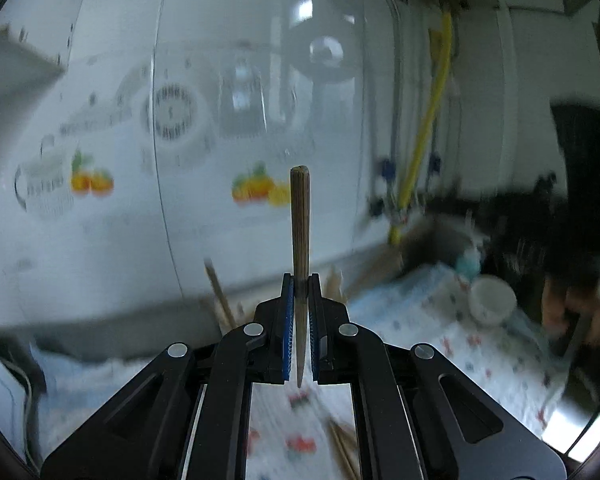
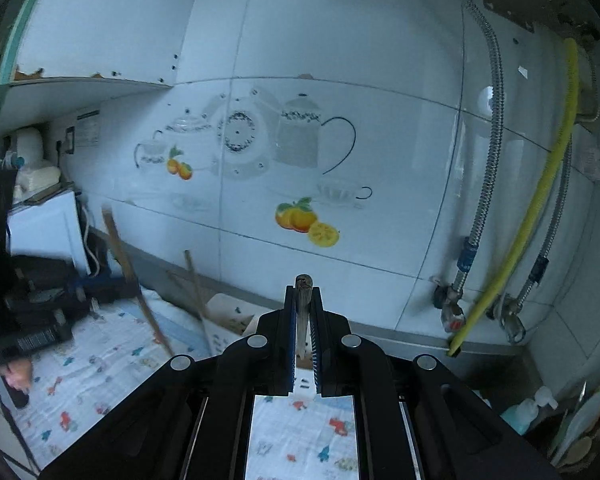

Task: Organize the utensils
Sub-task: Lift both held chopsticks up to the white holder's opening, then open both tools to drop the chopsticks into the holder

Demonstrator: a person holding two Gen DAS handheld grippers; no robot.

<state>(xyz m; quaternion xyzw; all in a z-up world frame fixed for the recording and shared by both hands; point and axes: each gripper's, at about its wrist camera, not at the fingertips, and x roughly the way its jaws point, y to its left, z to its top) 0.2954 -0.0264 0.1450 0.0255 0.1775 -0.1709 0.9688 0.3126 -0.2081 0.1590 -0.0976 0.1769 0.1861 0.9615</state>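
At centre frame each gripper, left gripper [image 1: 300, 280] and right gripper [image 2: 303, 292], pinches one slim brown wooden chopstick [image 1: 300, 220] upright in its jaws, probably for pairing above the patterned cloth surface [image 2: 80, 380].

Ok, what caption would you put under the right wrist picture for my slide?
Right gripper shut on a wooden chopstick, raised toward the tiled wall.

1. A white tiled wall [image 2: 340, 40] bears printed teapots and oranges [image 2: 300, 218].
2. A yellow hose [image 2: 540, 196] and metal flex pipes [image 2: 494, 120] run down it.
3. A patterned cloth [image 2: 100, 380] covers the counter.
4. Dim, bluish light.
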